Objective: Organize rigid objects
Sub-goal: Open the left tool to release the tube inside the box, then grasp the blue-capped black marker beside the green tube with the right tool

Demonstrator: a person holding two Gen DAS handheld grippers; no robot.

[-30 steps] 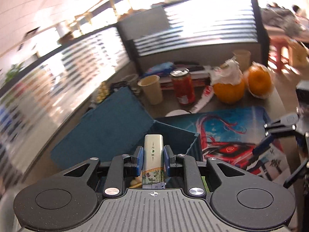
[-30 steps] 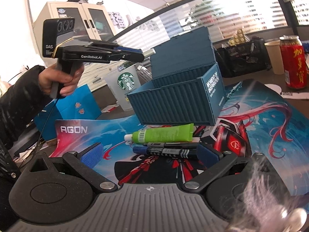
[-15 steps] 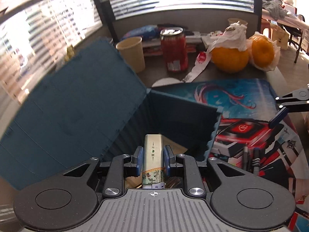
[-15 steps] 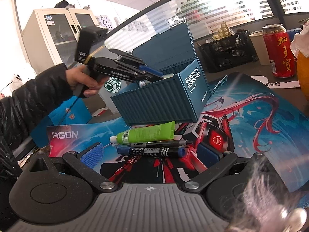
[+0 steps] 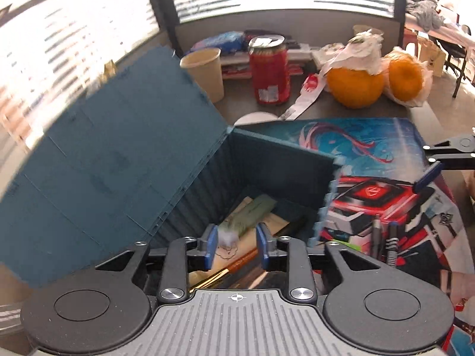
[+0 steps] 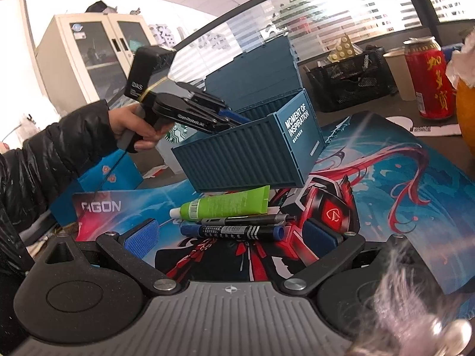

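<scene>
Small green-and-white tube [image 5: 248, 216]: lies tilted inside the open blue box [image 5: 285, 160], on papers near a brown stick [image 5: 228, 267]. It looks blurred, perhaps not yet at rest. Judged light, stiff-walled and smooth-skinned; best pinched across its flat middle, not the rounded cap.

Left gripper [image 5: 237, 244]: poised over the box mouth and pointing down into it, its jaws having just been opening; the pads stand clear of the tube, nothing pinched.

Outside the box, just beside its long front wall: a green tube [image 6: 222, 204], a black pen [image 6: 246, 219] and a blue-capped marker [image 6: 231, 233], lying parallel on the printed mat [image 6: 400, 207]. Pen and marker are judged rigid and prone to roll; take each at mid-barrel.

Right gripper [image 6: 234, 235]: spread wide, empty, hovering near the marker.
</scene>
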